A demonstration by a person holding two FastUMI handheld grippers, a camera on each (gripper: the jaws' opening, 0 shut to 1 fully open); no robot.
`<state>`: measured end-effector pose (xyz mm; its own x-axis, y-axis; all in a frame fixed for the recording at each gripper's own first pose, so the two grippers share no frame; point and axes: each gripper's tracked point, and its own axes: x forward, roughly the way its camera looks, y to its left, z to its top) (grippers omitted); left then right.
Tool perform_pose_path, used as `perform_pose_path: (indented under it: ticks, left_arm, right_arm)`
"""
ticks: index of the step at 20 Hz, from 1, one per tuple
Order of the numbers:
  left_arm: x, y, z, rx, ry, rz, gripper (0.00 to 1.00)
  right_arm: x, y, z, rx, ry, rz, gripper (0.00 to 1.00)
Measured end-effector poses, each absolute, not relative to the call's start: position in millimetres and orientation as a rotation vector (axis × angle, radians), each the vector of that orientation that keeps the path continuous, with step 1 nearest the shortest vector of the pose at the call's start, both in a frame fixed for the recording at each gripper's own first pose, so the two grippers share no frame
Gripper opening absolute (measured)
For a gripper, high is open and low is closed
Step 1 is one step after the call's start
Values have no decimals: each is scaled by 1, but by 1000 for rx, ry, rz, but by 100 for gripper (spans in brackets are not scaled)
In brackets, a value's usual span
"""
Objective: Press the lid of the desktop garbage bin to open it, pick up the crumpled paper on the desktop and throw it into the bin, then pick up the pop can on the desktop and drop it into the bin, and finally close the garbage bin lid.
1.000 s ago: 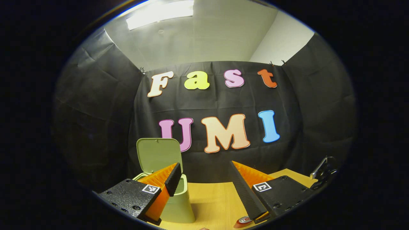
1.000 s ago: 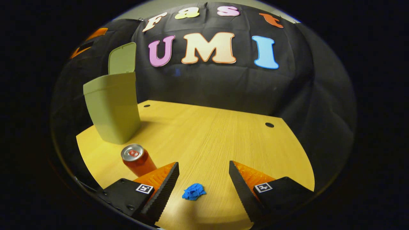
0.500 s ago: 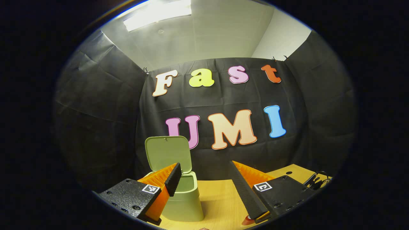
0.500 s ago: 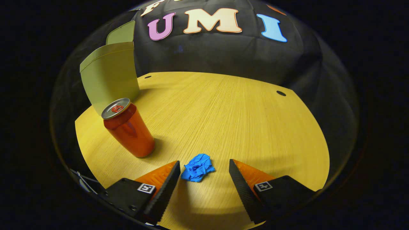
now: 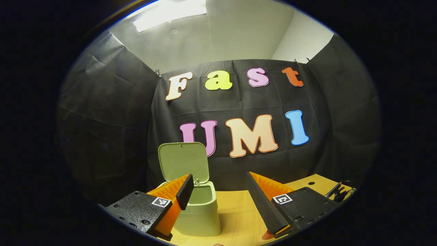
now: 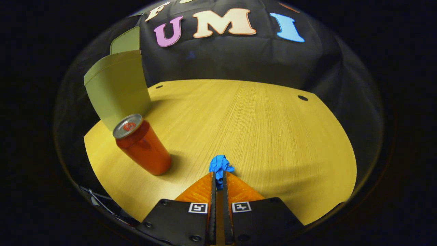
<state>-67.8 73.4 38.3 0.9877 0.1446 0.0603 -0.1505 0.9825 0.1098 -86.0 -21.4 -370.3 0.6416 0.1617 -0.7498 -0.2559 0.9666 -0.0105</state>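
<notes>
with bin [image 6: 117, 87] lid [image 5: 183, 161] up, right gripper [image 6: 218, 177] jaws pinching paper [image 6: 220, 164] on table [image 6: 266, 130]; left gripper [image 5: 218, 198] jaws spread; can [image 6: 143, 145] untouched.

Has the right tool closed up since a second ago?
Yes. The right tool stood wide open above the yellow wooden tabletop; its fingers have swung inward and now pinch the crumpled blue paper.

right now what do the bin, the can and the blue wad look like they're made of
Bin: likely matte plastic; smooth, even green walls and thin moulded lid.
Can: probably painted metal; glossy red side, bare silvery top with pull tab.
Blue wad: looks like crumpled paper with sharp irregular creases, pinched in the right gripper.
</notes>
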Motion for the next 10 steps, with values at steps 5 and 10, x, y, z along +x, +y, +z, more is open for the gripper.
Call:
perform_pose_path:
  ticks: [5,10]
  left_arm:
    - [-66,85,36,99,-56,154,99]
    - [-67,104,36,101,-58,167,99]
  right_arm:
    - [-38,5,-305,-116,682,263,12]
    - [4,37,-237,-104,530,289,11]
